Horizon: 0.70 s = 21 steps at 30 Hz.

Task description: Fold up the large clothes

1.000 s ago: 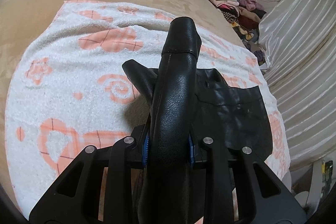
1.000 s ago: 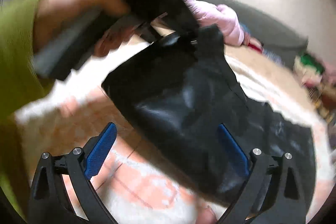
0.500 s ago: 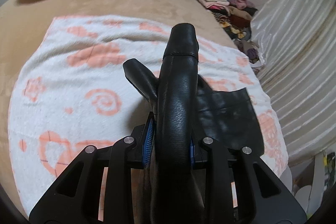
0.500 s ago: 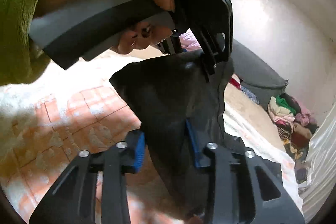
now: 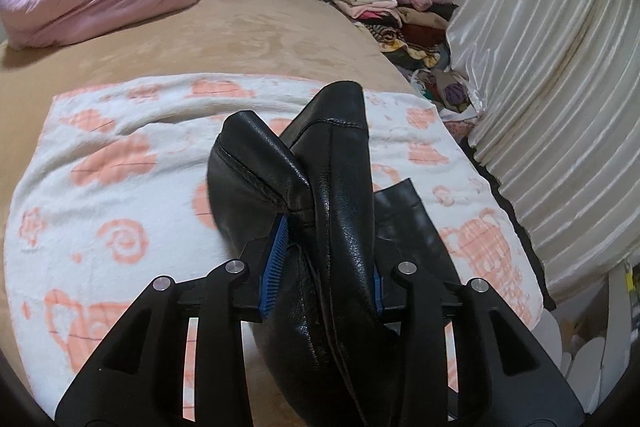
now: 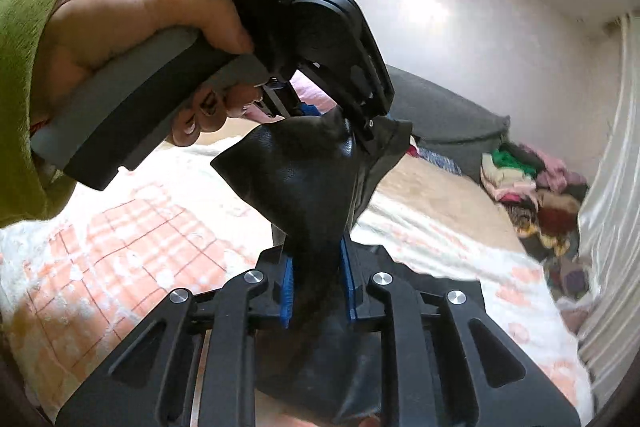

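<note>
Now, left wrist view: my left gripper (image 5: 322, 267) looks down over a bed (image 5: 224, 39) spread with a white and peach blanket (image 5: 120, 195).
Garment: a black leather garment (image 5: 340, 219) stands bunched between my blue fingers (image 5: 274, 267), its long fold running straight away from me; its loose tail lies on the blanket to the right.
Left fingers: closed on the bunched leather, having just eased a little wider, pads touching it on both sides.
Right wrist view: my right gripper (image 6: 318, 281) points across the bed at my left hand (image 6: 132, 39), which holds its gripper just above.
Key relation: the garment (image 6: 304, 183) stretches as a short span between the two grips, left end higher, right end nearer me.
Right fingers (image 6: 287, 283): just closed in, now pinching a narrow gather of the leather.
Judgement: both hands hold it, so lifting it clear and spreading it seems next.
</note>
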### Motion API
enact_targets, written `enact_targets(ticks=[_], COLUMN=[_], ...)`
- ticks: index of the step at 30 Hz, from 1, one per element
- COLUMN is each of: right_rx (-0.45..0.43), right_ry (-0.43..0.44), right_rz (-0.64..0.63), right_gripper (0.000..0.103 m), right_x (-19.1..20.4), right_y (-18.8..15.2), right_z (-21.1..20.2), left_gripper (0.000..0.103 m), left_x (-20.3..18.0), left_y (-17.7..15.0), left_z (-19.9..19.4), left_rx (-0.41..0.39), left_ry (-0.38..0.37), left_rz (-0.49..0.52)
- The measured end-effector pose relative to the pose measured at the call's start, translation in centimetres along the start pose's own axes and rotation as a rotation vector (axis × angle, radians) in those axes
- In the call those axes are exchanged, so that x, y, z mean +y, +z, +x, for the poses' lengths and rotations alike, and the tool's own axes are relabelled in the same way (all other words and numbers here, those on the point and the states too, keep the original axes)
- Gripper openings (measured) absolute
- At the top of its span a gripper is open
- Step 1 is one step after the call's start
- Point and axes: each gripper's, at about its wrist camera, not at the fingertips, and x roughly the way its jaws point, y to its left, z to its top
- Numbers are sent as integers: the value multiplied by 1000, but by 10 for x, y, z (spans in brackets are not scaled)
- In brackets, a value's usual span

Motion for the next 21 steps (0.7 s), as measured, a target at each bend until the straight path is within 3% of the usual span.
enact_targets(ticks=[12,18,21], right_rx=[46,143,221], right_ry=[-26,26,57], right_rz=[259,480,647], right_gripper=[17,17,17], right_x=[-75,-111,-132], right_y=[-48,-88,-116], right_z=[-9,-3,8], left_gripper=[41,50,53], left_x=[-78,-94,-87], left_y=[2,-10,-26], left_z=[50,72,68], left_rx=[48,51,23], left_ry=[-27,-140,-44], left_rz=[71,56,87])
